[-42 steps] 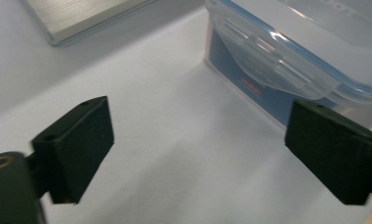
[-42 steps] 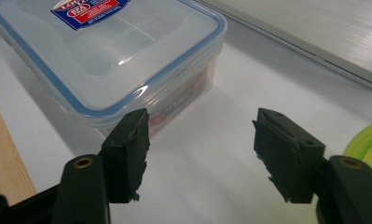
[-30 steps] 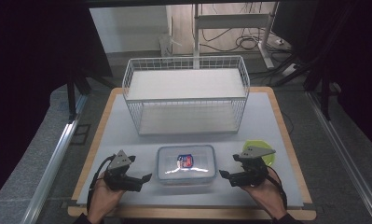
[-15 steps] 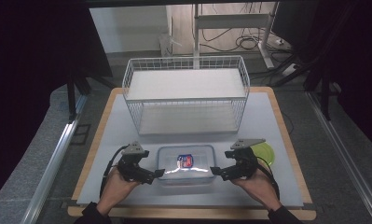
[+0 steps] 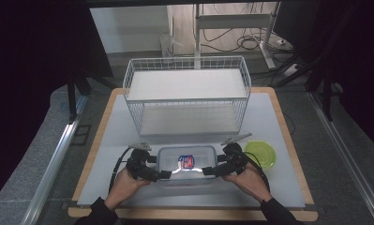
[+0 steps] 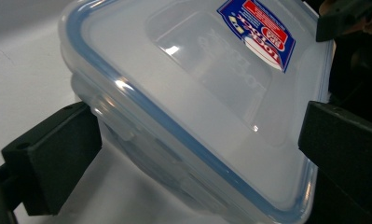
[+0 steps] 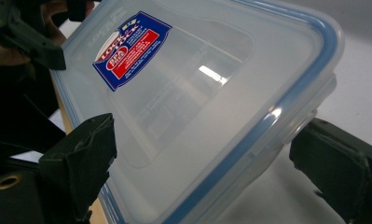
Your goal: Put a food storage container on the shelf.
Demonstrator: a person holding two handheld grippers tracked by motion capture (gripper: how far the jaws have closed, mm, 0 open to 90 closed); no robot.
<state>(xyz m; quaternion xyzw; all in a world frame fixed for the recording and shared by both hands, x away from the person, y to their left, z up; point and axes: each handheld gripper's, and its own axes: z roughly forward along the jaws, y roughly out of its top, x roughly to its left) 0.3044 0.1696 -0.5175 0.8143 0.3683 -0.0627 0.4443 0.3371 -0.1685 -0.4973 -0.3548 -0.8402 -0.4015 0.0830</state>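
**Clear lidded box between two wide claws**

The clear plastic box [image 5: 186, 163] sits on the counter [image 5: 278, 187] near the front edge, in front of the white wire basket [image 5: 187, 93] and just left of a green round lid [image 5: 261, 153]. Its transparent lid has a blue seal running round the rim and side latches. A blue-and-red sticker [image 6: 263, 32] lies on the lid; in the right gripper view the same sticker [image 7: 132, 49] reads "LOCK" in white on blue, with a red panel of small print too fine to make out. Raised lettering moulded into the lid also shows, though it can't be read for certain.

The left claw [image 5: 162, 174] reaches in at the box's left end — its jaws have just been opening and stand wide, one on each side of a corner of the box, with no pad seen pressing on it. The right claw [image 5: 208, 171] comes in at the right end in the same way: jaws just opened, spread apart, the box's corner between them and a gap at each pad. The box rests on the counter, gripped by neither.
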